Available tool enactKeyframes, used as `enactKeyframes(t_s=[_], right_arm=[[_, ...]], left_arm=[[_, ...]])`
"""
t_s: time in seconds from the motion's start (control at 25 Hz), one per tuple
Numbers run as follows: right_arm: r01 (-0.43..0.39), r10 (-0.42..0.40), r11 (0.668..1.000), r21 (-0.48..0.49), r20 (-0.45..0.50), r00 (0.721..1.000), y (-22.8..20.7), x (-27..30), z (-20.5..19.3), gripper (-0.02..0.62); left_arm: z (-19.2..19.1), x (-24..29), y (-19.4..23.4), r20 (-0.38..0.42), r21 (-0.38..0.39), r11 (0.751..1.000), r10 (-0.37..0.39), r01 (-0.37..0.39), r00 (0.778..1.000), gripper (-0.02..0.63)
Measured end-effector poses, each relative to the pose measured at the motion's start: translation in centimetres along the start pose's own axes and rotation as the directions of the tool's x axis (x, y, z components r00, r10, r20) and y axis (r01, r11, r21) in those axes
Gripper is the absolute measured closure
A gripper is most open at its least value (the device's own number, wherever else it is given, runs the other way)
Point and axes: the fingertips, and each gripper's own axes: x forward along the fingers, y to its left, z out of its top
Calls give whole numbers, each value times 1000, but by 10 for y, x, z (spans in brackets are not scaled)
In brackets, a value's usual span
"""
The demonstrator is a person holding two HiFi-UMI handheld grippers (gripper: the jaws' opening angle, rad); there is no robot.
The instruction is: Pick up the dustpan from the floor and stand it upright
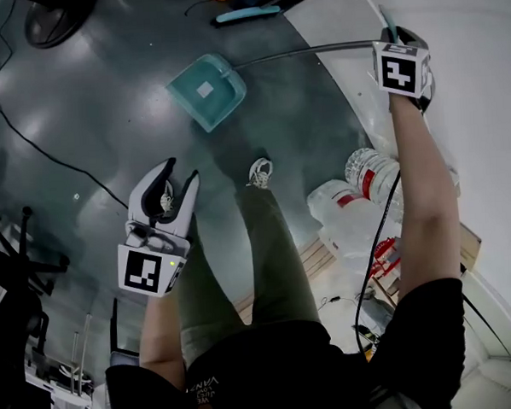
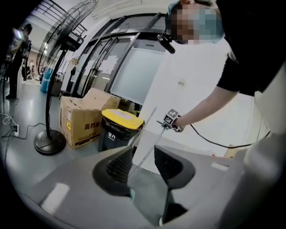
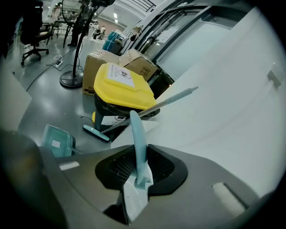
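The task is about half done, as far as I can judge. The right gripper (image 3: 140, 166) is closed on the pale teal grip (image 3: 137, 134) at the top end of the dustpan (image 1: 220, 103), and the person holds this end high, with the arm stretched out near the white wall (image 1: 481, 102). From the grip, the thin metal pole (image 1: 307, 51) goes down in a slope to the teal pan, which is low over the grey floor (image 1: 106, 122), in front of the person's shoe (image 1: 260, 172). I cannot tell if the edge of the pan touches the floor or hangs just above it. The pole is tilted, so the dustpan is picked up at the handle but does not yet stand upright. What is left, I think, is to bring the pole vertical over the pan and to set it down so that it stays.

The left gripper (image 1: 179, 176) is open and holds nothing. It hangs well apart from the dustpan, over the person's left leg.

About writing: the pan has a small white sticker (image 1: 204, 89), but nothing on it can be read. The cardboard box (image 2: 82, 120) beside the bin with the yellow lid (image 2: 121, 120) has red Chinese characters that begin with 高档; the rest is too blurred. The white label on the lid (image 3: 121, 75) is also not readable.
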Motion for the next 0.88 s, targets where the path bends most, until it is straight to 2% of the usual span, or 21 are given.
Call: enactKeyframes(t_s=[0.12, 0.32, 0.52, 0.64, 0.8, 0.88], right_arm=[[23, -23, 999, -26, 2, 1000, -16, 3, 10, 524], [60, -60, 996, -65, 4, 998, -42, 10, 20, 523], [88, -89, 990, -109, 2, 996, -62, 17, 30, 522], [117, -116, 985, -126, 10, 993, -74, 18, 37, 522], [146, -147, 981, -130, 7, 989, -84, 21, 38, 520], [154, -154, 979, -131, 9, 988, -89, 21, 37, 518]], left_arm=[[6, 3, 1, 21, 27, 1000, 7, -7, 1000, 443], [8, 8, -4, 9, -16, 999, 30, -30, 1000, 443], [5, 11, -1, 39, 1, 999, 49, -49, 998, 443], [2, 13, -3, 12, -30, 998, 50, -50, 999, 443], [2, 15, -1, 30, 0, 998, 57, -57, 998, 443], [3, 18, -4, 25, -9, 998, 57, -56, 998, 443]])
